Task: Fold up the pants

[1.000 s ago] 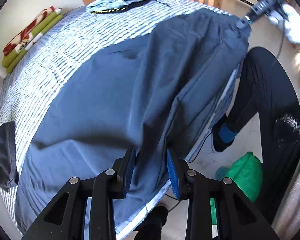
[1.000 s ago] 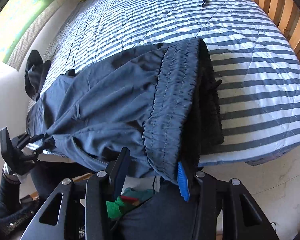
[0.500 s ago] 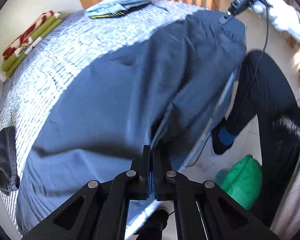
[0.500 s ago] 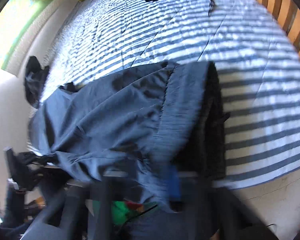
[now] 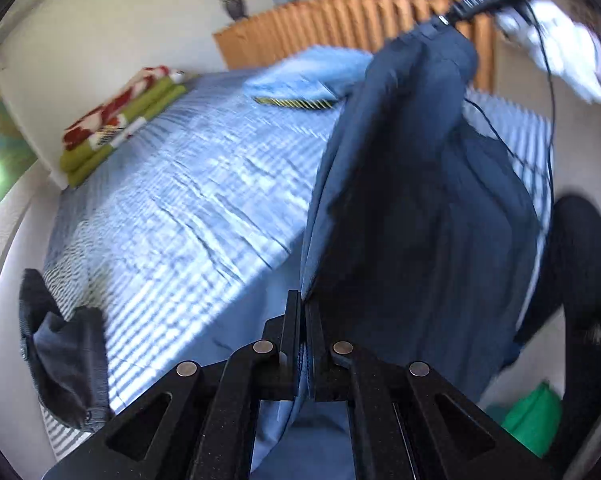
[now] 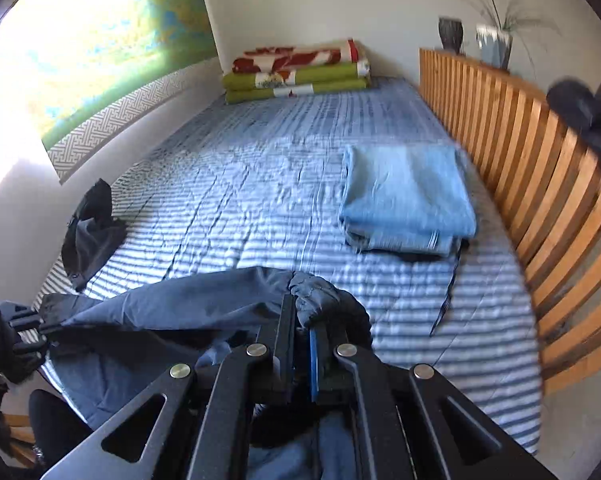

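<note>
Dark navy pants hang stretched and creased above the striped bed, bunched waistband clamped in the right gripper at 6 o'clock, left gripper pinching a leg end.

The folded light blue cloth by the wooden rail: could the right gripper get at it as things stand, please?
Probably not yet: the right gripper is shut on the pants, so it has no free jaws, though the bedspread up to the cloth lies bare.
</note>
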Demonstrator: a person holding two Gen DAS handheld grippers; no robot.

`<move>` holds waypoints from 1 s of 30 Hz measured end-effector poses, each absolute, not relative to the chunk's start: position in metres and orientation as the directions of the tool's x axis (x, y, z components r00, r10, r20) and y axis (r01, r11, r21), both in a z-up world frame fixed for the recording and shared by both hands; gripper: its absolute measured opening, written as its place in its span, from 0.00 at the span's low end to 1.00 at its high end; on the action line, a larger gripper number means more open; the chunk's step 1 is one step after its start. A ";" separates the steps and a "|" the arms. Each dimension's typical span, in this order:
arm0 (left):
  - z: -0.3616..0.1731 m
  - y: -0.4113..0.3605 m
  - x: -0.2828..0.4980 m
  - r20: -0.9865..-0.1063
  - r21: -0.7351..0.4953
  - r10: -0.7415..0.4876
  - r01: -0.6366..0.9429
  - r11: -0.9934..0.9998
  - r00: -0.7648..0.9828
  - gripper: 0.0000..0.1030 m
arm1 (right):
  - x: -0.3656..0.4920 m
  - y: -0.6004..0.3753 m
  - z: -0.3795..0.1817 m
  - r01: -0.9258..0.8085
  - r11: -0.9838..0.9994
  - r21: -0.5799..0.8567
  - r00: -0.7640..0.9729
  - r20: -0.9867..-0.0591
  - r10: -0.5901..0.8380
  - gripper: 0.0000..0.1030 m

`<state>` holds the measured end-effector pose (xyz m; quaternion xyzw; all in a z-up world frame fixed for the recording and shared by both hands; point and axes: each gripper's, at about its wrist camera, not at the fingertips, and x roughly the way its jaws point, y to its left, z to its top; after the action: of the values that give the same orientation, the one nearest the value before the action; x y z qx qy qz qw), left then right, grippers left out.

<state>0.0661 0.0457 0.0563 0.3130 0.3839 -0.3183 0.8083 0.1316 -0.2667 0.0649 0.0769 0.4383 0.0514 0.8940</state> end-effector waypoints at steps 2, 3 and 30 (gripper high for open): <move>0.025 0.040 0.051 -0.864 0.239 -0.256 0.801 0.549 0.433 0.01 | 0.119 -0.275 0.026 0.006 0.982 0.188 0.551 -0.820 0.153 0.05; 0.011 0.039 0.047 -0.882 0.220 -0.247 0.814 0.537 0.401 0.01 | 0.113 -0.281 0.010 0.027 0.976 0.217 0.523 -0.835 0.171 0.05; 0.013 -0.001 0.064 -0.867 0.147 -0.281 0.750 0.644 0.411 0.25 | 0.068 -0.317 -0.086 0.205 0.928 0.313 0.323 -0.916 0.237 0.41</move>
<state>0.0636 -0.0009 0.0131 0.2699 0.4351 -0.3241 0.7955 0.0680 -0.3165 -0.0859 0.1900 0.5817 0.0104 0.7908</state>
